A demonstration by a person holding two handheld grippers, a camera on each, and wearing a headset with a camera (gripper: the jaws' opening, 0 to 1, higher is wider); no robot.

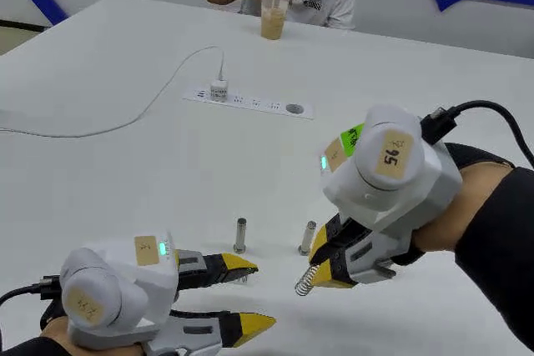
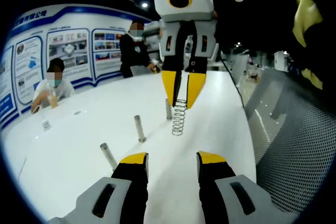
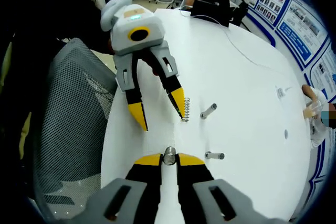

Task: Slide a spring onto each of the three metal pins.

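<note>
Spring: silver coil spring (image 1: 306,281) juts from the jaw tips, long axis in line with the jaws (end-on in the right gripper view), free end pointing down at the white tabletop (image 1: 167,181).
Right hand-held gripper (image 1: 317,263): narrow, pinching the spring's upper end.
Left hand-held gripper (image 1: 263,293): spread wide, holding nothing.
Pins: short grey steel pin (image 1: 240,235) and second pin (image 1: 308,238) stand upright; the second is just beside the spring.
</note>
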